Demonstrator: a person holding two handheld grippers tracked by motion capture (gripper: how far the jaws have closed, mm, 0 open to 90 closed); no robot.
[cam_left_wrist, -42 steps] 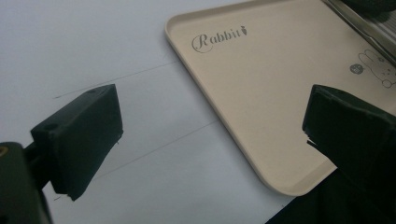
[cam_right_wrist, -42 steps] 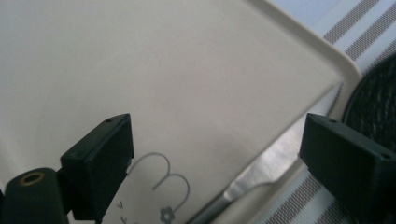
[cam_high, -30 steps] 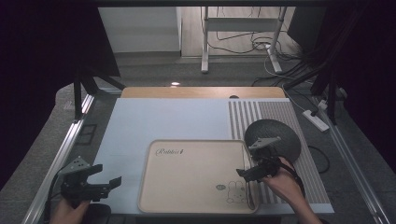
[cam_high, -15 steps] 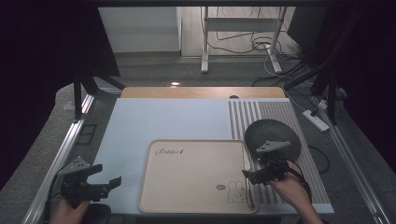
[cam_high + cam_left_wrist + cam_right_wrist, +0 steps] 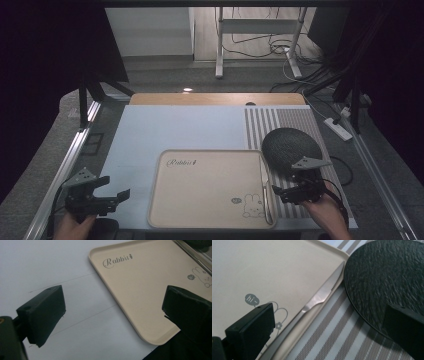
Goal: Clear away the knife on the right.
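Note:
A beige tray (image 5: 210, 170) printed with "Rabbit" and a small rabbit drawing lies on the pale blue table. A silver table knife (image 5: 264, 192) lies along the tray's right rim, blade pointing away from the person; in the right gripper view the knife (image 5: 322, 293) runs up between the jaws. My right gripper (image 5: 278, 194) is open just right of the knife handle, holding nothing. My left gripper (image 5: 117, 186) is open and holding nothing off the tray's near left corner, and the tray (image 5: 150, 285) lies ahead of its jaws.
A round black plate (image 5: 291, 146) rests on a grey striped placemat (image 5: 280, 125) right of the tray, close to the knife's tip. The plate (image 5: 384, 277) sits just beyond the right jaw. Metal rails run along both table sides.
My right gripper has drawn back toward the near edge and a little to the right, away from the plate. The left gripper has stayed put.

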